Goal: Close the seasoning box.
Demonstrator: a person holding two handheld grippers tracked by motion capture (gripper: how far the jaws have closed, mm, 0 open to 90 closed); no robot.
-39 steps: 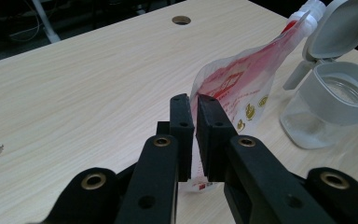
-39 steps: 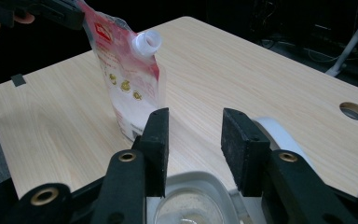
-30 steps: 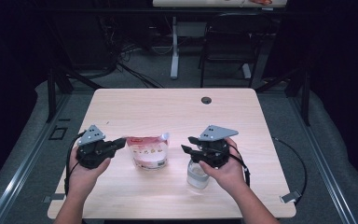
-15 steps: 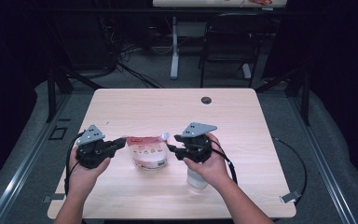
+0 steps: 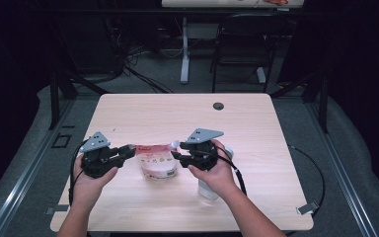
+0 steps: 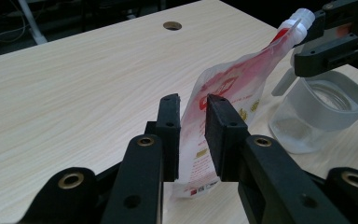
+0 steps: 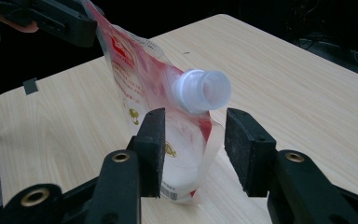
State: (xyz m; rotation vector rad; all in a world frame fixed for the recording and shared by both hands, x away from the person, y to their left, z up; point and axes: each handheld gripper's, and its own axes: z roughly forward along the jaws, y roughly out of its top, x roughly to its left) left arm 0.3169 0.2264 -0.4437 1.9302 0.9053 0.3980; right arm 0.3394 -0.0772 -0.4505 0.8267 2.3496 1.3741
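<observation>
Mid-table, with bare wood out to every edge, the red pouch stands between the left gripper, its jaws just loosened around one side, and the right gripper, wide open around the white cap.

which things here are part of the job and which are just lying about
In the job: pouch, its white cap, clear jar, left gripper, right gripper.
Lying about: chair behind the table, cables on the floor.
</observation>
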